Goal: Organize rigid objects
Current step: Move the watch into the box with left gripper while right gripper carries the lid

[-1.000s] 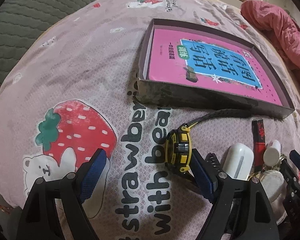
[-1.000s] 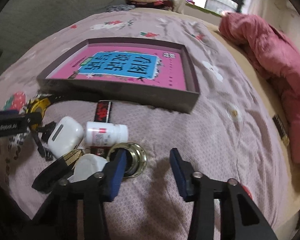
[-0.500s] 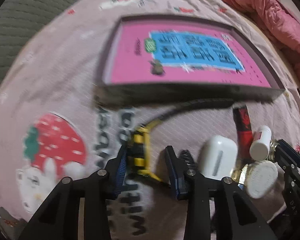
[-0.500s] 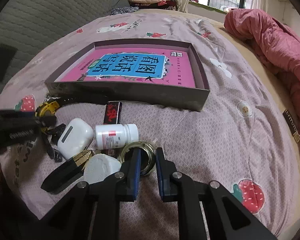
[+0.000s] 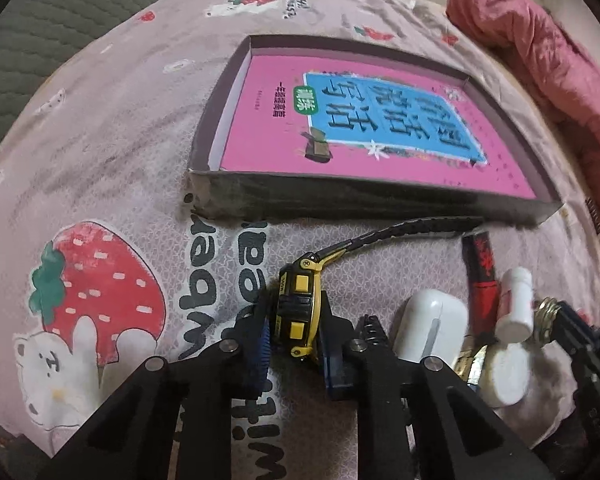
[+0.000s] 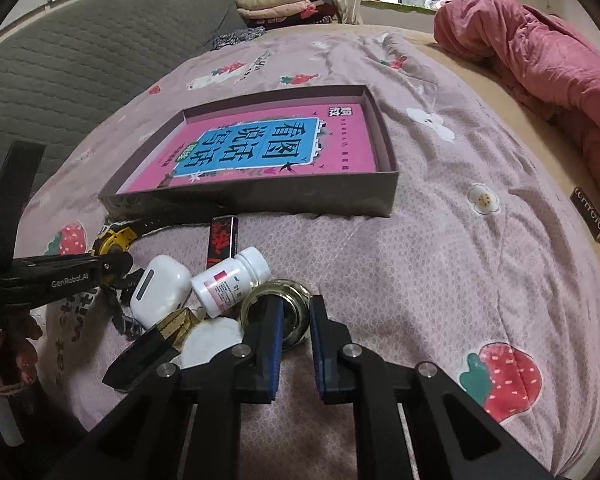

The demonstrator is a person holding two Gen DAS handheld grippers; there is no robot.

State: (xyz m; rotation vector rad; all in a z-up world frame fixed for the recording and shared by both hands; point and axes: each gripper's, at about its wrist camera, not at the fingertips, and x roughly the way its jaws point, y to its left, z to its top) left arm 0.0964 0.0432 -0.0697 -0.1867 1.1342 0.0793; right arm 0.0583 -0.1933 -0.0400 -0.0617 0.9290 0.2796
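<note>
My left gripper [image 5: 296, 344] is shut on a yellow and black watch [image 5: 298, 306] lying on the bed; its black strap [image 5: 400, 228] runs toward a shallow grey box [image 5: 380, 204] holding a pink book [image 5: 360, 128]. My right gripper [image 6: 294, 334] is shut on the rim of a gold ring-shaped jar [image 6: 288, 308]. Beside the jar lie a white pill bottle [image 6: 230, 282], a white earbud case [image 6: 160, 290], a red and black tube [image 6: 220, 240], a white round lid [image 6: 210, 340] and a black and gold piece [image 6: 148, 352].
The bedspread [image 6: 460, 260] is mauve with strawberry and bear prints. A pink quilt [image 6: 540, 60] lies bunched at the right. A grey padded headboard [image 6: 80, 72] stands at the left. The box [image 6: 260, 196] sits in the middle of the bed.
Both grippers went from open to shut. The left closed on the watch body. The right closed on the gold jar's rim.
</note>
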